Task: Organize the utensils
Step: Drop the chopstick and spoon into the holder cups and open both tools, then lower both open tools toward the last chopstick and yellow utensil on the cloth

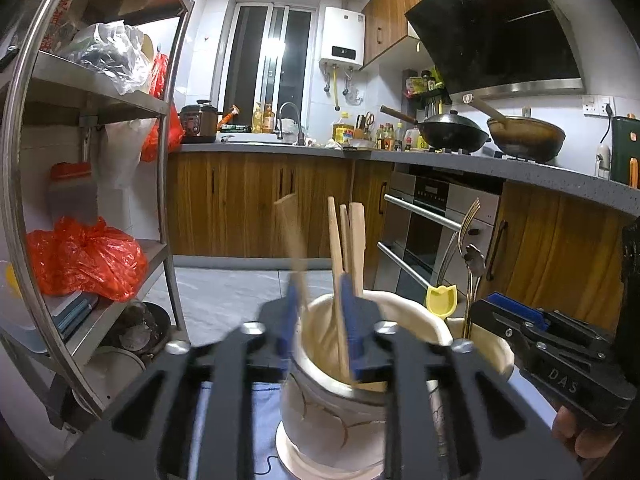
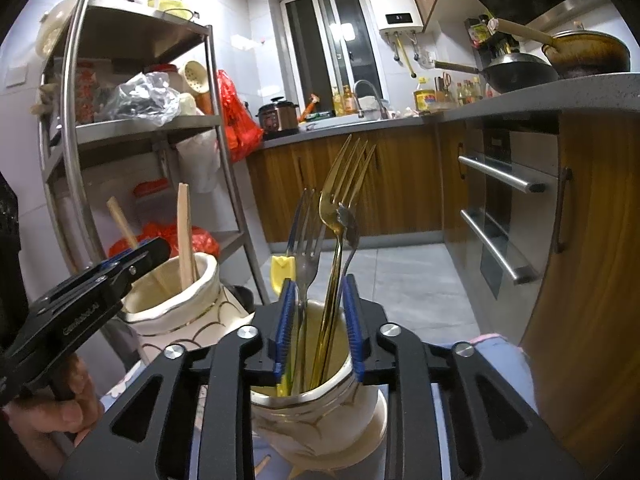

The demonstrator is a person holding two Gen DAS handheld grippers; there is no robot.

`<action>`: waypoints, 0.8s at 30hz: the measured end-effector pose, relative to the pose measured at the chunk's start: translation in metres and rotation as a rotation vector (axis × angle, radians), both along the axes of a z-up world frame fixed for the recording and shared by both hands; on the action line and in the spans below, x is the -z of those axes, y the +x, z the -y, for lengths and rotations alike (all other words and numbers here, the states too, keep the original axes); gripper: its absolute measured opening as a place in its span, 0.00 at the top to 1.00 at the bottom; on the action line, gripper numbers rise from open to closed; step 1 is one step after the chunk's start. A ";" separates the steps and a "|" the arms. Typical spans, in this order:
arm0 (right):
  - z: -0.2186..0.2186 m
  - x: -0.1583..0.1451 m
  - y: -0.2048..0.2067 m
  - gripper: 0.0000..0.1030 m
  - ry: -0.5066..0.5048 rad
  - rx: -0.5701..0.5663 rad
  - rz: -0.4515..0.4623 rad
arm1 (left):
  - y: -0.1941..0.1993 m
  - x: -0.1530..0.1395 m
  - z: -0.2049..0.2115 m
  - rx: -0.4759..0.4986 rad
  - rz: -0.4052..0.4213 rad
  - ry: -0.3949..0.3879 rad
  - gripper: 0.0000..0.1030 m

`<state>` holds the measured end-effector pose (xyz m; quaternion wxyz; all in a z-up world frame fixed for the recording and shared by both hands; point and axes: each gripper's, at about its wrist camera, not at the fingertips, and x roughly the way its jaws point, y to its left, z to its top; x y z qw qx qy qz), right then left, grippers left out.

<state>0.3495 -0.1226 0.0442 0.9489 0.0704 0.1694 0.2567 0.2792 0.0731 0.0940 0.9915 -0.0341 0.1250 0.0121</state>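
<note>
Two black tongs sit apart over two white jars. Left tongs (image 1: 318,320) have blue pads around wooden chopsticks (image 1: 340,248) in one jar (image 1: 320,420). Right tongs (image 2: 318,328) sit around forks (image 2: 340,200) in the other jar (image 2: 320,420). "DAS" shows only in the left view.

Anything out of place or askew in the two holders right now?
Nothing stands out. Chopsticks stand in the left holder; forks and a yellow utensil stand in the right holder. They lean loosely, one chopstick blurred, but nothing is spilled or tipped.
</note>
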 end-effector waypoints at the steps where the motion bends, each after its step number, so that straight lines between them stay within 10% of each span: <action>1: 0.002 -0.001 -0.001 0.71 0.003 0.002 0.003 | -0.001 -0.001 0.001 0.000 0.004 0.000 0.62; 24: 0.038 0.001 -0.029 0.33 0.006 0.015 -0.037 | -0.057 0.010 -0.015 -0.026 -0.013 -0.063 0.15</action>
